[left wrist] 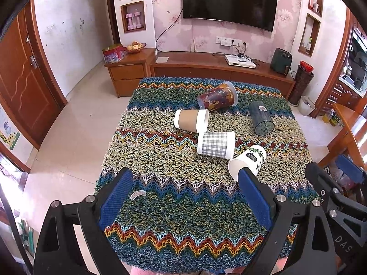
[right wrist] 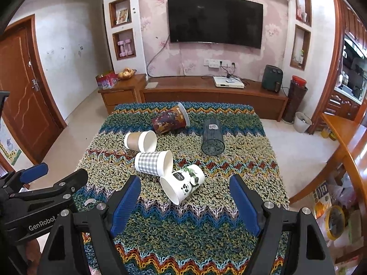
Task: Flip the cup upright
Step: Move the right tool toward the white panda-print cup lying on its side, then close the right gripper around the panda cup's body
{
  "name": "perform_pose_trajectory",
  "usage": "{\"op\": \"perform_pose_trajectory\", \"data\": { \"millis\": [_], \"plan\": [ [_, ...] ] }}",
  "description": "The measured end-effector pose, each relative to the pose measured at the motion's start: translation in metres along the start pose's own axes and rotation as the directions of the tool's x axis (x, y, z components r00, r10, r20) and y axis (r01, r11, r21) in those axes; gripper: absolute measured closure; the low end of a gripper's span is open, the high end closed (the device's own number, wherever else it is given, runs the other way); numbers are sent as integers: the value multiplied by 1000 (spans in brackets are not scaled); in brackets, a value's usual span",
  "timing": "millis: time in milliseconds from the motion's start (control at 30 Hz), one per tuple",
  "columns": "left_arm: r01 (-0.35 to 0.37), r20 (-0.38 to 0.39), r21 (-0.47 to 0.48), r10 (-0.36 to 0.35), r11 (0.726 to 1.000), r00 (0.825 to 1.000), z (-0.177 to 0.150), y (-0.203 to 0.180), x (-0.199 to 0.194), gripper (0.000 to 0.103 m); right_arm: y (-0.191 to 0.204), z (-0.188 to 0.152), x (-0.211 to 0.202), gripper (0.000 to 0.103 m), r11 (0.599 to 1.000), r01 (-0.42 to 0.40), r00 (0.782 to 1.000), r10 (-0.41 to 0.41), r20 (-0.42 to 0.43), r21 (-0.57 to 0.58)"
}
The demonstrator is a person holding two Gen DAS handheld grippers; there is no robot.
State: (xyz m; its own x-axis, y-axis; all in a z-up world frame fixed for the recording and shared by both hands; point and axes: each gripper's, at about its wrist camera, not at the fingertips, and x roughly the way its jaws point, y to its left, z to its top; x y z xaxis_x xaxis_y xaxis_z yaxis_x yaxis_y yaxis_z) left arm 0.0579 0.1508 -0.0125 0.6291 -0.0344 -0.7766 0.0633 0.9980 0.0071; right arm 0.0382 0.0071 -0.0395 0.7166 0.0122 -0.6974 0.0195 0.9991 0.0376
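Note:
Several cups lie on their sides on a zigzag-patterned knitted cloth [left wrist: 174, 197] [right wrist: 183, 233]. A white panda cup [left wrist: 248, 162] [right wrist: 183, 184] lies nearest. Behind it lie a grey checked cup [left wrist: 215, 144] [right wrist: 152, 162], a brown-sleeved paper cup [left wrist: 191, 121] [right wrist: 141, 141], a dark red printed cup [left wrist: 218, 97] [right wrist: 170, 119] and a dark clear tumbler [left wrist: 261, 118] [right wrist: 212, 137]. My left gripper [left wrist: 183, 181] is open and empty above the cloth's near part. My right gripper [right wrist: 184, 188] is open, with the panda cup between and just beyond its fingertips, not touching.
The left gripper's body [right wrist: 41, 194] shows at the left of the right wrist view. A wooden TV cabinet [left wrist: 218, 68] stands behind the table. A wooden table [right wrist: 344, 137] is at the right, a door [left wrist: 20, 80] at the left.

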Motion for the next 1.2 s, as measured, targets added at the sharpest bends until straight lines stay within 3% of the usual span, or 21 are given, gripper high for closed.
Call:
{"op": "perform_pose_trajectory", "data": {
  "millis": [467, 600, 700, 900, 1200],
  "plan": [
    [-19, -69, 10, 20, 1000, 997, 4, 4, 44, 9, -2, -3, 37, 23, 994, -8, 1000, 6, -16, -112],
    [-31, -110, 18, 33, 999, 993, 1, 2, 63, 9, 3, -8, 53, 23, 979, 7, 1000, -8, -4, -205],
    [-31, -141, 27, 35, 999, 989, -1, -2, 75, 9, 8, -16, 68, 23, 946, 8, 1000, -9, -3, -324],
    [-29, -183, 43, 37, 999, 982, -3, -10, 93, 9, 17, -37, 99, 23, 795, 50, 999, -53, 13, -604],
    [-60, -219, 23, 64, 998, 974, -4, -6, 111, 9, 25, -60, 137, 23, 546, -58, 995, -40, -95, -836]
  ]
}}
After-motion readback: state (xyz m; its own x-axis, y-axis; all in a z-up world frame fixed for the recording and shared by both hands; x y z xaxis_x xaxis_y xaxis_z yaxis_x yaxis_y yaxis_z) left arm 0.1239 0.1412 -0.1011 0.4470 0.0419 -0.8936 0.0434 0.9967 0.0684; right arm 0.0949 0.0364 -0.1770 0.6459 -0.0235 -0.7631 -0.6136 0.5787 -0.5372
